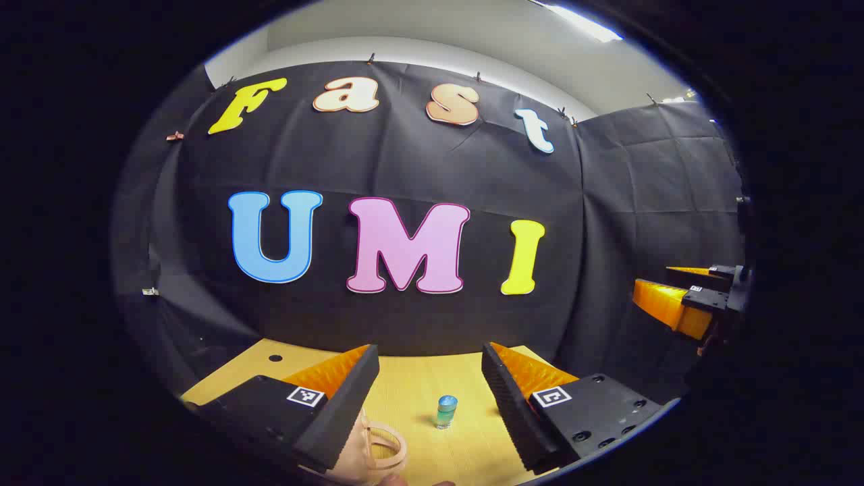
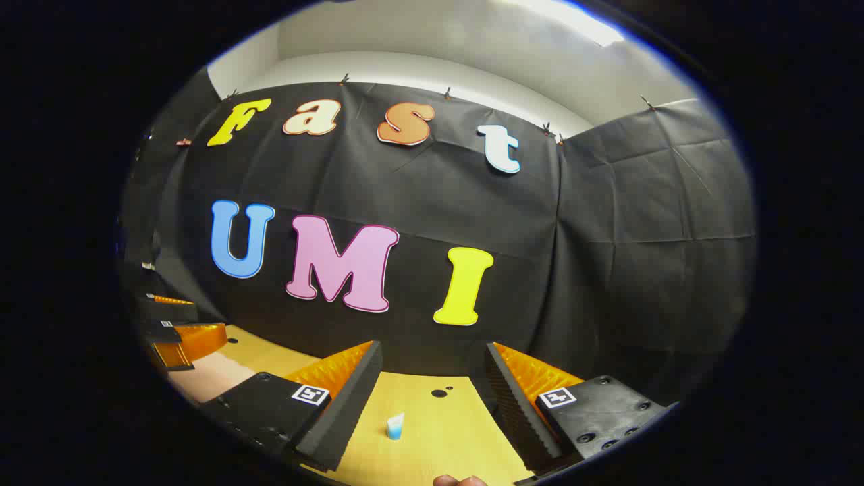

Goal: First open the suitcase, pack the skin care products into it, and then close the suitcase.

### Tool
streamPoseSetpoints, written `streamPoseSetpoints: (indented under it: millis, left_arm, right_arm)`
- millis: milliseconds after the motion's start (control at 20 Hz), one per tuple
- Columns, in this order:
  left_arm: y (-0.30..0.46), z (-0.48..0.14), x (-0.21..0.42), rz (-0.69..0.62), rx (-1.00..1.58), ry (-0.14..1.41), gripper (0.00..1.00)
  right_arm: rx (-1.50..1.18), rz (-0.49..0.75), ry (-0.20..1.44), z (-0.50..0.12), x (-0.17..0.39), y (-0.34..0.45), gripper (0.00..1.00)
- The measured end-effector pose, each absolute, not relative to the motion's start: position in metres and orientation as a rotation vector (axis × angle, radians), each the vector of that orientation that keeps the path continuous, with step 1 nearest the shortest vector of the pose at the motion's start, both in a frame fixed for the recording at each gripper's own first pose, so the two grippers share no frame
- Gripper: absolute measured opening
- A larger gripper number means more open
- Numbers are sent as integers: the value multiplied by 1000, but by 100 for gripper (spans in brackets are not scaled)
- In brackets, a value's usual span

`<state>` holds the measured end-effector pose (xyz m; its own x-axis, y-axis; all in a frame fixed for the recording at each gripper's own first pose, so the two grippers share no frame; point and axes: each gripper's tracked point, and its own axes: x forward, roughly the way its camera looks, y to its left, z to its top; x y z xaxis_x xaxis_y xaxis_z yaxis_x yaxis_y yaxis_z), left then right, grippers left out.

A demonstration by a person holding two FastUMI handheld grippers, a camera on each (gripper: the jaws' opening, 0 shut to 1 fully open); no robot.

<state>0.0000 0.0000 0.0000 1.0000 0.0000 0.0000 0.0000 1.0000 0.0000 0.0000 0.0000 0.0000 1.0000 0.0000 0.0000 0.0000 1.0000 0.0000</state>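
You're at the very start, as far as these views show. Your left gripper (image 1: 430, 378) has its jaws spread wide and holds nothing; same for your right gripper (image 2: 432, 378), spread and empty. Both are raised, pointed mostly at the booth wall, well above the wooden table (image 1: 412, 391).

In the left gripper view a small blue-green bottle (image 1: 446, 412) stands upright on the table, between the fingers in the picture but well apart from them. A pale pink handle (image 1: 381, 449), likely the suitcase's, sits at the bottom edge just under the left finger; can't tell if the case is open.

In the right gripper view a small light-blue tube (image 2: 395, 426) stands on the table (image 2: 445, 432), untouched.

My read: nothing packed yet, so opening, packing and closing are all left.
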Motion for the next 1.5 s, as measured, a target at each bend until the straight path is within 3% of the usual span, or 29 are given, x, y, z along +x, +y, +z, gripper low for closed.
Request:
streamPoseSetpoints:
  millis: [1100, 1500]
  left_arm:
    - [-21, -21, 11, -23, 44, 74, 96]
    - [-6, -80, 34, -5, 5, 224, 96]
  right_arm:
    - [46, 28, 15, -20, 30, -11, 96]
    - [43, 23, 31, -28, 39, -16, 96]
